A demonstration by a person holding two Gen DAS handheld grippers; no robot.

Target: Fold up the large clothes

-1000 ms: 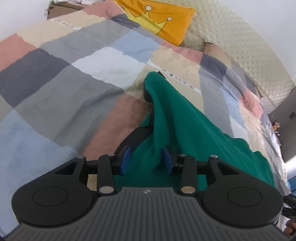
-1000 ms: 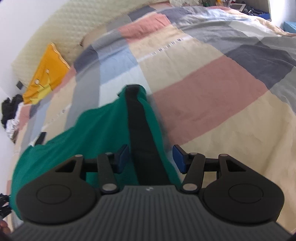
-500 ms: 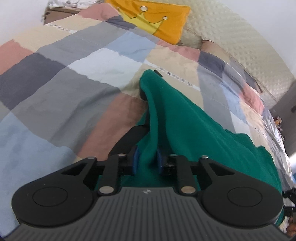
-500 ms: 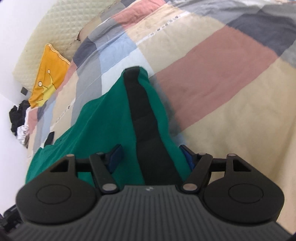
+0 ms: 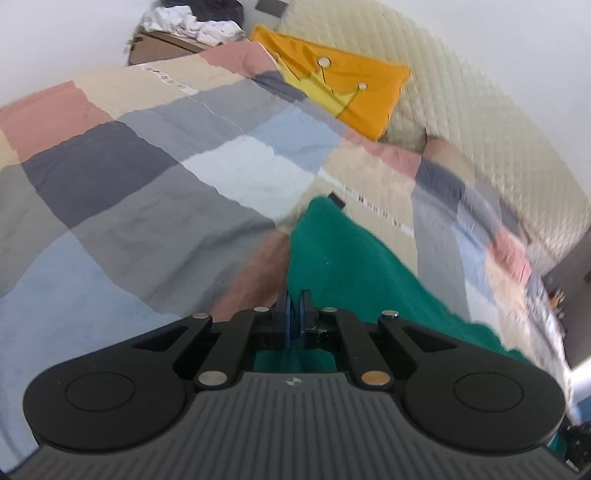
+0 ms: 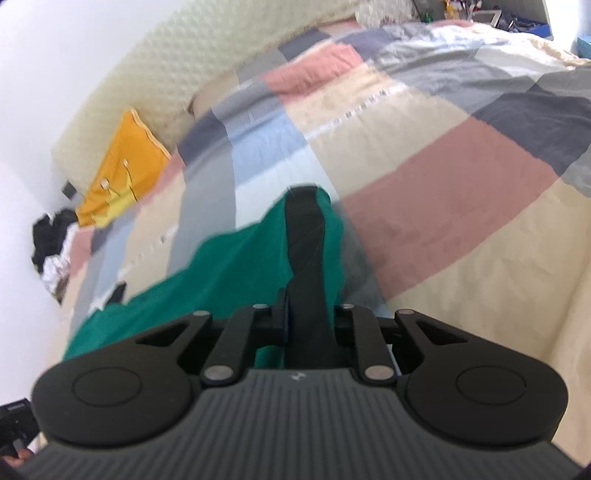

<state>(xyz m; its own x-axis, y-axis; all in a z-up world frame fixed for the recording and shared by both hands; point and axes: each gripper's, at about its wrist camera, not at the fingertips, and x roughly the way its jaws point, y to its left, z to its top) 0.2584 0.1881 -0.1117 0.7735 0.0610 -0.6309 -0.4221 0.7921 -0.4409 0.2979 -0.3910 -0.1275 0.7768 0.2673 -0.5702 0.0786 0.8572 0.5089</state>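
- Left wrist view: the left hand-held gripper is seen pressed together on a thin fold of the green garment, its blue pads nearly meeting with the cloth pinched between them.
- The garment is spread from the jaws toward 1 o'clock and down toward 4 o'clock, lying on the patchwork bedspread; a small black tab is seen at its far tip.
- An orange pillow with a yellow crown is placed at 12 o'clock against the quilted cream headboard; a heap of white and dark laundry is seen at 11 o'clock.
- Right wrist view: the right hand-held gripper is closing, and its jaws are seen clamped on the black band of the same garment, which runs from the jaws toward 12 o'clock.
- Green cloth is draped from the band toward 9 o'clock over the bedspread.
- The pillow is found at 10 o'clock beside the headboard.
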